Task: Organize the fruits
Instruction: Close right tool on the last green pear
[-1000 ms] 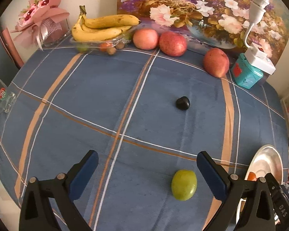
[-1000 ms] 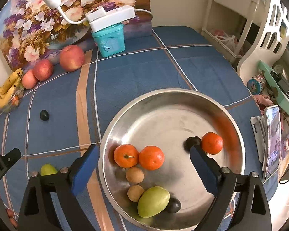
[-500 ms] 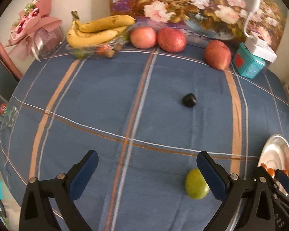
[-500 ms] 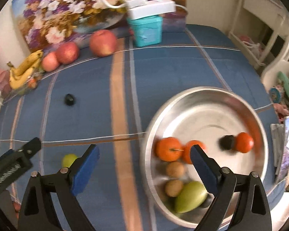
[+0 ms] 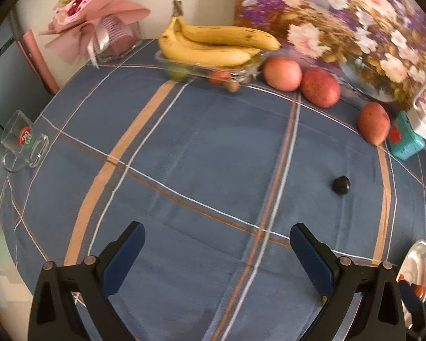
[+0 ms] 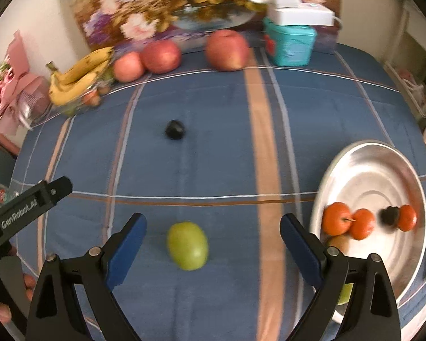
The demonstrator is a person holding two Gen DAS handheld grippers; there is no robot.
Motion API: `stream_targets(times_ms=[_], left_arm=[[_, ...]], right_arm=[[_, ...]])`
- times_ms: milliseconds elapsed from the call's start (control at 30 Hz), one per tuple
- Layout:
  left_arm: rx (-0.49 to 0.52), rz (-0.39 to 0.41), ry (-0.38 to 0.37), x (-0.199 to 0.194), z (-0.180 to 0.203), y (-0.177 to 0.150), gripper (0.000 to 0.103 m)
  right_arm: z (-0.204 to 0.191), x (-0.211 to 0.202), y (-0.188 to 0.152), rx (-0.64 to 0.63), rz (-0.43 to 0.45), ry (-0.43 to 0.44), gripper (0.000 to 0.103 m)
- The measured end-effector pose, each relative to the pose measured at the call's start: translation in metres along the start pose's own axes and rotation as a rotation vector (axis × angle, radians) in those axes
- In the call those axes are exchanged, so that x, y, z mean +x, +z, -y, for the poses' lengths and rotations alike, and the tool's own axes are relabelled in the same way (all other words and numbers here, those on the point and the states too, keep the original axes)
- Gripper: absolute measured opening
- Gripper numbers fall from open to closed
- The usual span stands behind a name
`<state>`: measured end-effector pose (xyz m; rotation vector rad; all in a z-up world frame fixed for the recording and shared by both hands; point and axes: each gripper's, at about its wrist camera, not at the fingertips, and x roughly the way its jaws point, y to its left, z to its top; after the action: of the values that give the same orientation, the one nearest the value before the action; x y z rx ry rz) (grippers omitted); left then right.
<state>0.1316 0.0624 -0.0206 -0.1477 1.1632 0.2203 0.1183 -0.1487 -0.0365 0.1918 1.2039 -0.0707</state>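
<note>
A green fruit (image 6: 188, 245) lies on the blue checked tablecloth, between the open fingers of my right gripper (image 6: 213, 244), which is empty. A small dark fruit (image 6: 175, 129) lies farther off; it also shows in the left wrist view (image 5: 341, 185). The steel bowl (image 6: 411, 176) at the right holds oranges (image 6: 336, 218), a dark fruit and other fruit. My left gripper (image 5: 217, 251) is open and empty over bare cloth; the green fruit is hidden behind its right finger.
Bananas (image 5: 213, 45) on a clear tray and three red apples (image 5: 321, 86) line the far edge by a flower painting. A teal box (image 6: 289, 44) with a white adapter, a glass mug (image 5: 24, 140) at the left edge, a pink bouquet (image 5: 96, 20).
Both grippers swung left. The bowl slid to the right edge of the right view and the green fruit now sits between its fingers. In the left view the green fruit went out of sight.
</note>
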Motion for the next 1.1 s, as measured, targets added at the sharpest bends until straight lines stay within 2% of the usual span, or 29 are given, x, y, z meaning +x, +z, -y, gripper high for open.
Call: stream_targets(times_ms=[200,400,567,733,767,867,900,967,1067,1100], left_arm=[[-0.022,-0.016,-0.008,0.006,-0.011,0.003,0.103],[0.001,-0.141,-0.051,0.037,-0.002,-0.009,0.103],[0.029,-0.197,-0.021,0.056,0.005,-0.019,0.103],[0.030,-0.207,-0.017,0.060,0.008,-0.022,0.103],[0.031,-0.204,-0.016,0.059,0.008,-0.022,0.103],[0.038,-0.194,-0.016,0.057,0.010,-0.022,0.103],[0.039,-0.193,-0.016,0.057,0.013,-0.024,0.103],[0.042,-0.193,-0.016,0.056,0.015,-0.025,0.103],[0.043,-0.193,-0.014,0.055,0.017,-0.027,0.103],[0.043,-0.193,-0.014,0.055,0.017,-0.027,0.103]], right_arm=[[-0.021,0.012,-0.004,-0.047,-0.023,0.010,0.095],[-0.027,0.044,-0.016,-0.065,-0.119,-0.022,0.095],[-0.032,0.059,-0.024,-0.096,-0.158,-0.068,0.095],[-0.037,0.061,-0.026,-0.111,-0.152,-0.091,0.094],[-0.038,0.061,-0.026,-0.113,-0.149,-0.095,0.091],[-0.040,0.061,-0.029,-0.115,-0.150,-0.101,0.069],[-0.040,0.062,-0.029,-0.113,-0.153,-0.099,0.065],[-0.040,0.063,-0.030,-0.109,-0.157,-0.092,0.063],[-0.038,0.062,-0.029,-0.107,-0.155,-0.082,0.046],[-0.038,0.062,-0.029,-0.107,-0.156,-0.079,0.043]])
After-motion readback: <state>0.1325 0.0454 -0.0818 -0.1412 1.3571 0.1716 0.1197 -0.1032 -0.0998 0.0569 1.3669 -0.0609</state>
